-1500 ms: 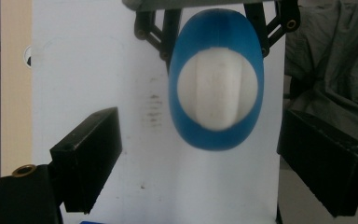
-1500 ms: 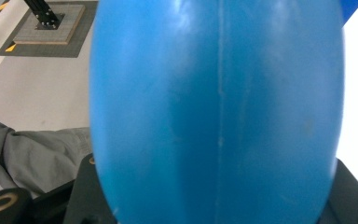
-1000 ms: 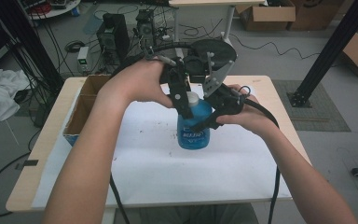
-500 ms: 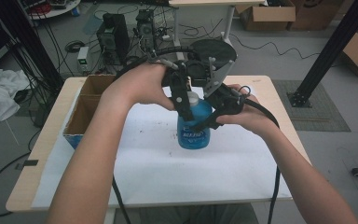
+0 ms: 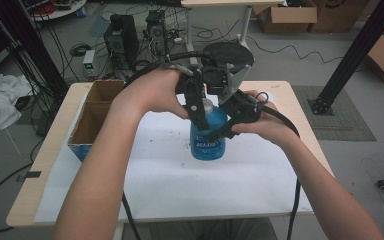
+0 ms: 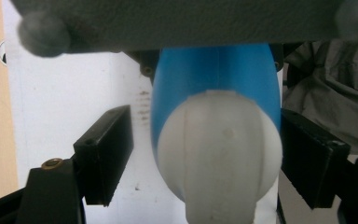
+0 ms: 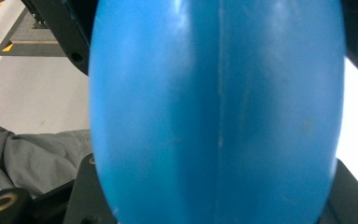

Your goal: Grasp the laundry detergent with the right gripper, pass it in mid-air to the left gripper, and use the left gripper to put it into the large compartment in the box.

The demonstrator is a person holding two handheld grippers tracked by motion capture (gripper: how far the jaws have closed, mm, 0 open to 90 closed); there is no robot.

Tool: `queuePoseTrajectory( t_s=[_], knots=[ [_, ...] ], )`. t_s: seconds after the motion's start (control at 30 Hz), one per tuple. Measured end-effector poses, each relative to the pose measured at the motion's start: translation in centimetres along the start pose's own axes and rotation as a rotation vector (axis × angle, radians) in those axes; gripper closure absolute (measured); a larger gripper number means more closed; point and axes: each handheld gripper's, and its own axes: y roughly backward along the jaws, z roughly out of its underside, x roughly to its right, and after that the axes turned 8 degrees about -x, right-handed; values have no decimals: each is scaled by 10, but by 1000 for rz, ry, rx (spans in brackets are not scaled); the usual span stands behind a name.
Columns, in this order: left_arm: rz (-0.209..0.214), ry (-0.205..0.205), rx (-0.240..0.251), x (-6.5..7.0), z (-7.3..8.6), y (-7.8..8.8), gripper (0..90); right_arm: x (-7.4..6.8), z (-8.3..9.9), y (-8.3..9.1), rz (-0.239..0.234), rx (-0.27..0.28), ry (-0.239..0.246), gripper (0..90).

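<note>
On the white-covered table (image 5: 170, 190), beside the cardboard box (image 5: 96, 117), the blue bottle (image 5: 208, 135) stands upright with my right gripper (image 5: 219, 132) clamped on its body, while my left gripper (image 5: 198, 117) straddles its white cap (image 6: 219, 154), jaws spread apart.

The blue bottle (image 5: 208, 135) in front of me carries a label with white lettering (image 5: 208, 145), but it is too blurred for me to read any word.
</note>
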Motion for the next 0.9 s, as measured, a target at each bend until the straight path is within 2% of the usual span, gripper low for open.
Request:
queuePoseTrajectory(
  t_s=[0.1, 0.13, 0.4, 0.43, 0.47, 0.9],
  knots=[
    [4, -2, 2, 0, -1, 0, 262, 1, 0, 0, -2, 8, 11, 457],
    [1, -4, 1, 0, -1, -1, 262, 0, 0, 0, -6, -3, -6, 457],
    [-8, -1, 7, 1, -1, 0, 275, 0, 0, -1, -3, -3, -8, 457],
    [-11, -4, 10, 1, 0, 0, 278, 1, 0, -1, 1, 7, 7, 457],
    [-16, -4, 14, 1, 0, 0, 281, 0, 0, -1, 0, 1, -5, 456],
    [-6, -9, 27, 0, 1, -1, 368, 3, 2, -1, 1, 12, -5, 456]
  ],
)
